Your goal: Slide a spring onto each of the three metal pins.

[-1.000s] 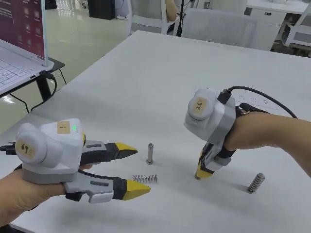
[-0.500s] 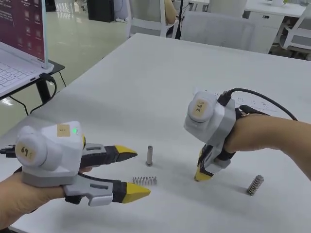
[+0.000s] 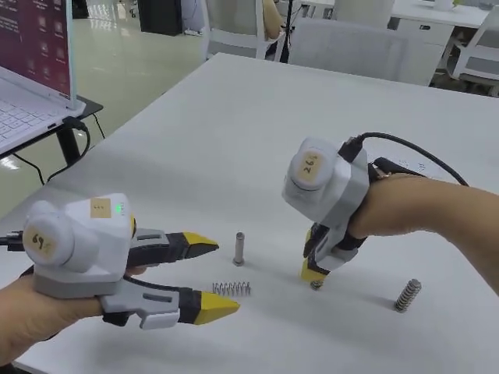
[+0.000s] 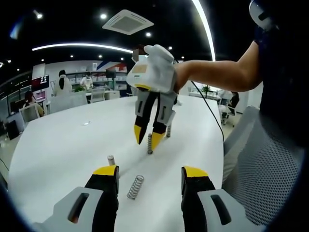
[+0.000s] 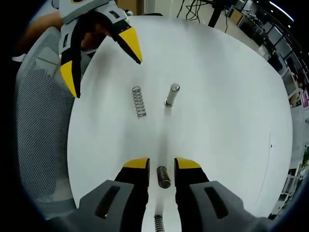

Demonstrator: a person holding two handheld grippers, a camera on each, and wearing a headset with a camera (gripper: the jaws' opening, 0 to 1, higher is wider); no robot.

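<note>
A bare metal pin (image 3: 239, 248) stands upright on the white table (image 3: 234, 132). A loose spring (image 3: 232, 288) lies just in front of it. My left gripper (image 3: 215, 277) is open at the lower left, its yellow tips on either side of that spring (image 4: 135, 186), short of it. My right gripper (image 3: 315, 270) points down, open, just above a pin wearing a spring (image 5: 163, 177), which stands between its tips untouched. A second sprung pin (image 3: 407, 294) stands further right. The right gripper view also shows the bare pin (image 5: 170, 95), the loose spring (image 5: 139, 101) and the left gripper (image 5: 101, 65).
An open laptop (image 3: 31, 70) sits on a side stand beyond the table's left edge. Grey chairs (image 3: 351, 47) stand at the far end. A black cable (image 3: 405, 148) trails from my right gripper. A mesh chair (image 4: 256, 159) is close behind the near edge.
My right gripper has lifted slightly and shifted left, leaving the sprung pin standing under its tips. The left gripper has stayed in place, open.
</note>
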